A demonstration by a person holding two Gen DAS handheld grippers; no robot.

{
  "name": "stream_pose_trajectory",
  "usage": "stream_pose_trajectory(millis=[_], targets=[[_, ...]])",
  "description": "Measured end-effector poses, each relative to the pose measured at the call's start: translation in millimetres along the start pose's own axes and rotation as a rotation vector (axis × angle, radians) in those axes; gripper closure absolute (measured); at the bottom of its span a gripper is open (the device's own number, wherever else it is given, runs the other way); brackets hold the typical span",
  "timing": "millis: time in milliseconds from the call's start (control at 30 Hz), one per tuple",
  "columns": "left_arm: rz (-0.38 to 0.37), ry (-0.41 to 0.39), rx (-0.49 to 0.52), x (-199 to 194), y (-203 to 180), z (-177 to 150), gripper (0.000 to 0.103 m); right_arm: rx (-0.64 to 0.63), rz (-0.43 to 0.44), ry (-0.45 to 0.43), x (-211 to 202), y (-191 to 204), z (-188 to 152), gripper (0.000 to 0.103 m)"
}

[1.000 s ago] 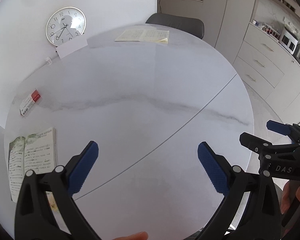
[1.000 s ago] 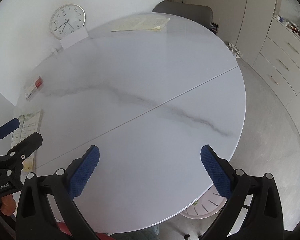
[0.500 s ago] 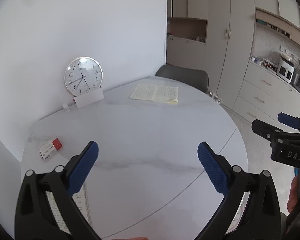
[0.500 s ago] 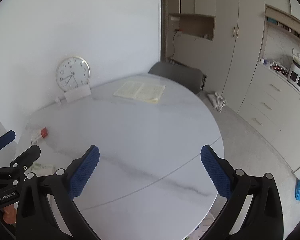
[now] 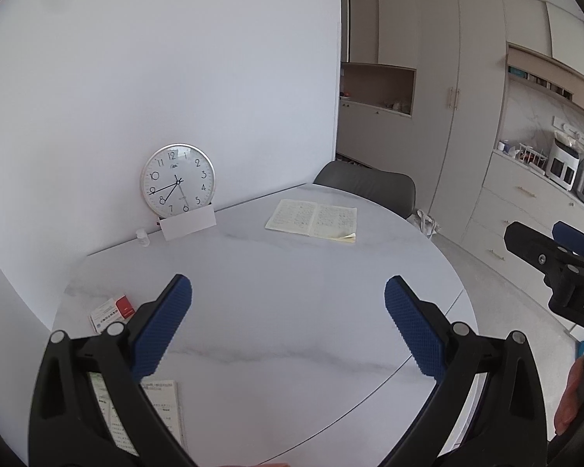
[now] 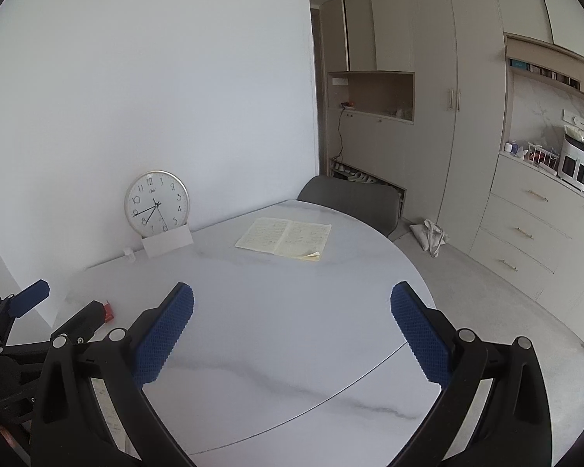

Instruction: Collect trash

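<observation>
- Left gripper [image 5: 288,325] held above the near part of the round marble table [image 5: 292,272], blue pads wide apart, nothing between them.
- Right gripper [image 6: 292,330] likewise spread wide and empty, hovering over the table's near half, just beside the left one.
- Nothing plainly trash in view; likeliest candidate judged to be the small red-and-white box [image 5: 111,311], lying flat near the table's left edge.
- From the left gripper: box ahead and to the left, just beyond the left pad's tip; long axis running on a diagonal, red end pointing further away and to the right.
- From the right wrist view: only the red end of the box [image 6: 108,310] visible, the rest hidden behind the left gripper's finger; clearly further off on that side.
- Left hand judged nearer and better placed; a swing leftward and a wrist turn to set the pads across the box's short side probably needed.
- Other things on the table, probably not trash: open notebook [image 5: 313,218] at the far side, printed booklet [image 5: 152,408] at the near left edge, wall clock [image 5: 178,181] leaning against the wall behind a white card [image 5: 188,225], tiny white bottle [image 5: 143,236] beside it.
- No bin visible in either view; drop-off spot cannot be told.
</observation>
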State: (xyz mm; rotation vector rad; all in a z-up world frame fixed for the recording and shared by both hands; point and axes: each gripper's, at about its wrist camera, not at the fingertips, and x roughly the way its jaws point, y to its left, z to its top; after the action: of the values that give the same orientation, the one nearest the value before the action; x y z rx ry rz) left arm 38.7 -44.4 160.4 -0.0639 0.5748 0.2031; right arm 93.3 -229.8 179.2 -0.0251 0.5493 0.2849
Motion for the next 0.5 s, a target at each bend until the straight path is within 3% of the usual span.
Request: stream_pose_trajectory(millis=[500], targets=[[-0.019, 0.017, 0.017, 2.6, -7.6, -5.9, 0.008, -0.003, -0.008, 0.014, 1.1, 1.0, -6.4, 0.002]])
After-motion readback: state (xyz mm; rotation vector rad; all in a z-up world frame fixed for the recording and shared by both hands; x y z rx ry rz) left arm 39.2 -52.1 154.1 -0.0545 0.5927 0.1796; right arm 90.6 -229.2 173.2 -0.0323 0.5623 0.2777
